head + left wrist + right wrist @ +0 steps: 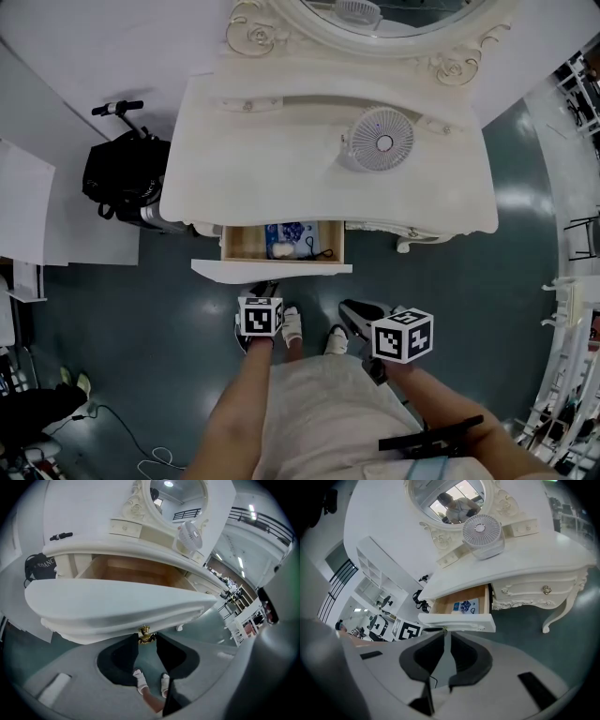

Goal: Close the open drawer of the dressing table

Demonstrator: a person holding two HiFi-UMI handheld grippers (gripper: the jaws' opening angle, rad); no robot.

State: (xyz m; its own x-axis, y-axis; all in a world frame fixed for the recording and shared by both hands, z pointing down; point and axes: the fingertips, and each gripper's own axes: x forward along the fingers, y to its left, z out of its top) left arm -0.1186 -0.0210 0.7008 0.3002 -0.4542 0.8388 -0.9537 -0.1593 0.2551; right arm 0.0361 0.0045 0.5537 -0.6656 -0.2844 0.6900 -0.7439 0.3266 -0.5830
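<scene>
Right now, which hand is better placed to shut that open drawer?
Left. The left tongs flank the brass knob under the drawer front. The right tongs are empty, further back and off to the side.

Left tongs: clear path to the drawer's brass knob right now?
Probably yes. The brass knob sits right between the tips of the left tongs, on the front of the open drawer; nothing blocks it. Whether they grip it is unclear.
</scene>
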